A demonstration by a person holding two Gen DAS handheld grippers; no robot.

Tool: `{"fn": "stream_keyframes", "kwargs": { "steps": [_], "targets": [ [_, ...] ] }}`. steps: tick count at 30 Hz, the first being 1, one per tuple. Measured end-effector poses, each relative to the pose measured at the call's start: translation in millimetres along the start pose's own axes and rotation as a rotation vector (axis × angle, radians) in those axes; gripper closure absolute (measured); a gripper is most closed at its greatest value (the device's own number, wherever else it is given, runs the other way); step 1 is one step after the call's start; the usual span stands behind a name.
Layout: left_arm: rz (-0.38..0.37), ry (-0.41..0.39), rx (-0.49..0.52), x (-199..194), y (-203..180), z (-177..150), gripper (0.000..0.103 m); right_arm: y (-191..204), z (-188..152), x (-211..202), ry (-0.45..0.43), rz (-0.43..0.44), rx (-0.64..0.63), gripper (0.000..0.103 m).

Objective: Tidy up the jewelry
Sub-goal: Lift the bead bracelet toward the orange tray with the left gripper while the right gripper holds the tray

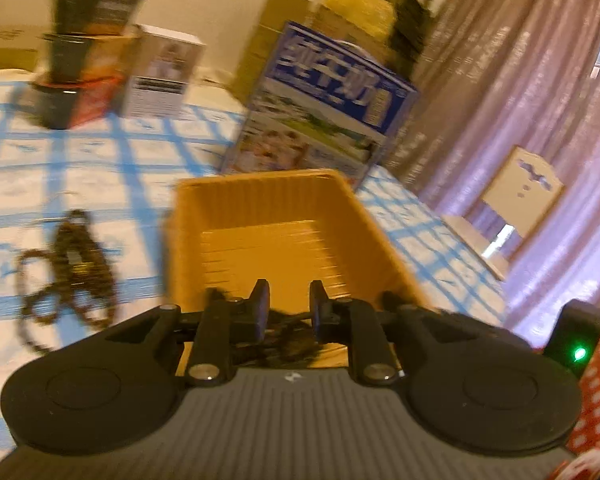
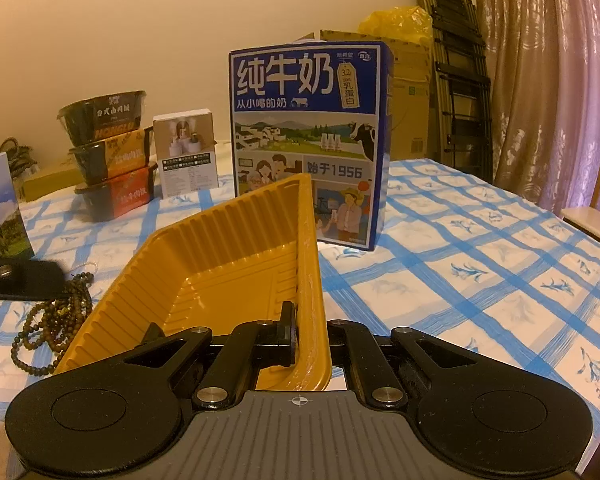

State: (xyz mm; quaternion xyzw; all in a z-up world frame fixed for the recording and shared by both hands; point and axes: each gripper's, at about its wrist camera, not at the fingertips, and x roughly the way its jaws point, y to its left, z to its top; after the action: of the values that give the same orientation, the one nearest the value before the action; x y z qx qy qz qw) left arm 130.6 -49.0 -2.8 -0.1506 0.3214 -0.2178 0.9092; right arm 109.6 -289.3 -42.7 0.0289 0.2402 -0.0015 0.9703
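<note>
A yellow ribbed plastic tray (image 2: 228,256) stands on the blue-checked tablecloth. My right gripper (image 2: 306,332) is shut on the tray's right rim, one finger inside and one outside the wall. In the blurred left wrist view my left gripper (image 1: 289,308) hovers over the tray's (image 1: 268,216) near edge, its fingers a small gap apart, with a dark beaded string (image 1: 288,340) hanging between and below them. A pile of brown bead necklaces (image 2: 56,312) lies on the cloth left of the tray; it also shows in the left wrist view (image 1: 72,268).
A blue milk carton box (image 2: 308,140) stands right behind the tray. Stacked food bowls (image 2: 108,156) and a small white box (image 2: 186,152) sit at the back left. The table edge and a chair (image 2: 596,216) are at the right.
</note>
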Motion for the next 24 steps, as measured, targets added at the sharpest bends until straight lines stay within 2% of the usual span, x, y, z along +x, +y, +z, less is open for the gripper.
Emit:
{"fn": "stream_keyframes", "kwargs": {
  "steps": [6,12,17,24],
  "targets": [
    [0.17,-0.012,-0.009,-29,33,-14,0.083,0,0,0,0.002,-0.001,-0.001,0.098],
    [0.294,0.018,-0.019,-46,61,-34,0.083,-1,0,0,0.002,-0.003,-0.003,0.098],
    [0.321,0.046,-0.015,-48,69,-47,0.083,-2,-1,0,0.003,-0.007,-0.003,0.098],
    [0.33,0.059,-0.004,-35,70,-49,0.083,-5,-1,0,0.009,-0.008,-0.002,0.098]
  ]
}}
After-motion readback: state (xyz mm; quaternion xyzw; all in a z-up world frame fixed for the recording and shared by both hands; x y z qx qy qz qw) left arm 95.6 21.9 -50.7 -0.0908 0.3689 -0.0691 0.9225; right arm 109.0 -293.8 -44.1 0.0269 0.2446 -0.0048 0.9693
